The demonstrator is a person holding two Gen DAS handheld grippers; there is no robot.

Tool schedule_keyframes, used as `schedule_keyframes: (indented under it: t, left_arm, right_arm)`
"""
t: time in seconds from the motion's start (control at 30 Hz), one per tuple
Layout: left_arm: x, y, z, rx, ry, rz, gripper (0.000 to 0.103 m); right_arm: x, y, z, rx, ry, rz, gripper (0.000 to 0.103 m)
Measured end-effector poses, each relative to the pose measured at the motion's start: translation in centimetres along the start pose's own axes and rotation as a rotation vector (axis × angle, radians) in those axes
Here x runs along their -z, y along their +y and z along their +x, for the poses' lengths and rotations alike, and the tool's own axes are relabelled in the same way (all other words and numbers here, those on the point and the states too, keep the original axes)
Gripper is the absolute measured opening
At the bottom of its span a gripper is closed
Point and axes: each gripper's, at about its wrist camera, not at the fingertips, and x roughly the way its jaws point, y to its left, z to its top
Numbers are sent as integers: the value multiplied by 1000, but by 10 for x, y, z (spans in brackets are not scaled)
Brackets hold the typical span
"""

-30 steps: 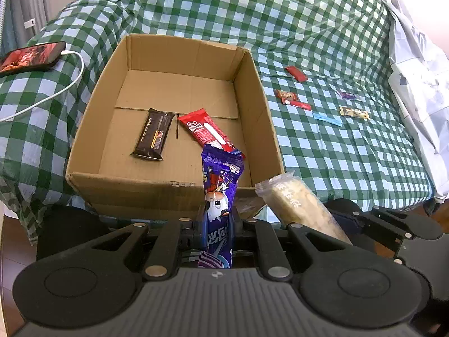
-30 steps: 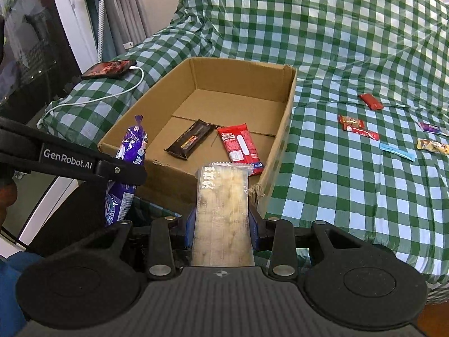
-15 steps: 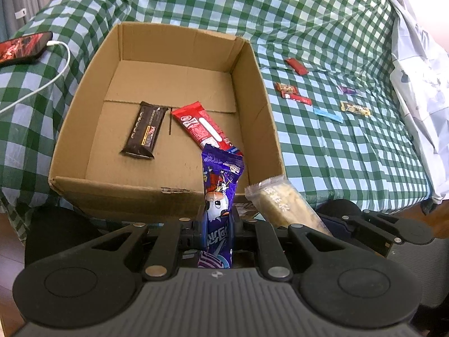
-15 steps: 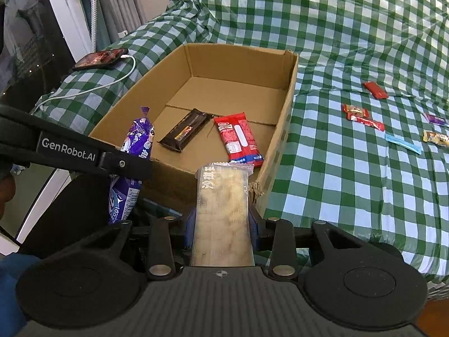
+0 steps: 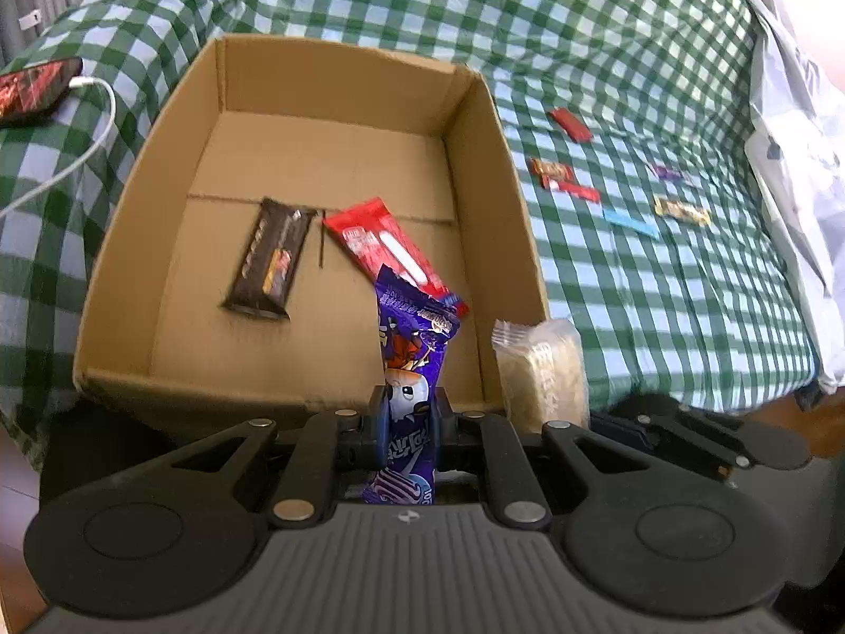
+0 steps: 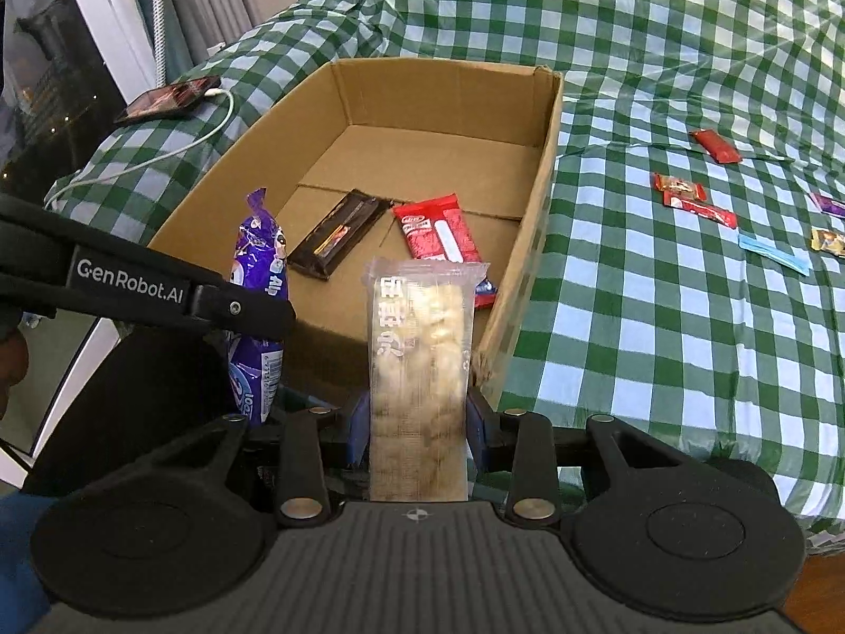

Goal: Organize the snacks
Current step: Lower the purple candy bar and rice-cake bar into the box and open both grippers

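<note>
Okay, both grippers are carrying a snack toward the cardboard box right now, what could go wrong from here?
1. The left gripper pinches the purple packet low down, so its floppy top could catch the cardboard box at the near wall.
2. The clear-wrapped rice bar in the right gripper sits near the box's front right corner and might land outside.
3. The grippers are close together and could bump.

Two bars [image 5: 266, 259] lie in the box [image 5: 132, 201] on the bed [image 5: 660, 317]; small snacks [image 5: 565, 179] lie right of it.
</note>
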Motion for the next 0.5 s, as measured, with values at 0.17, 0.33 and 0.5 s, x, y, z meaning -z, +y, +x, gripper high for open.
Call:
schedule_keyframes:
  t: [0.17,0.33,0.5]
  left_arm:
    - [-20,8,0,-22,-42,-12,15]
    - [-39,19,1,-42,-72,-33,15]
    - [-55,29,9,-69,-99,-6,15]
  right_arm:
    - [-14,-2,0,-9,-30,9,38]
    - [-31,-4,2,-12,-65,13,38]
    - [-50,1,10,-7,-100,-14,18]
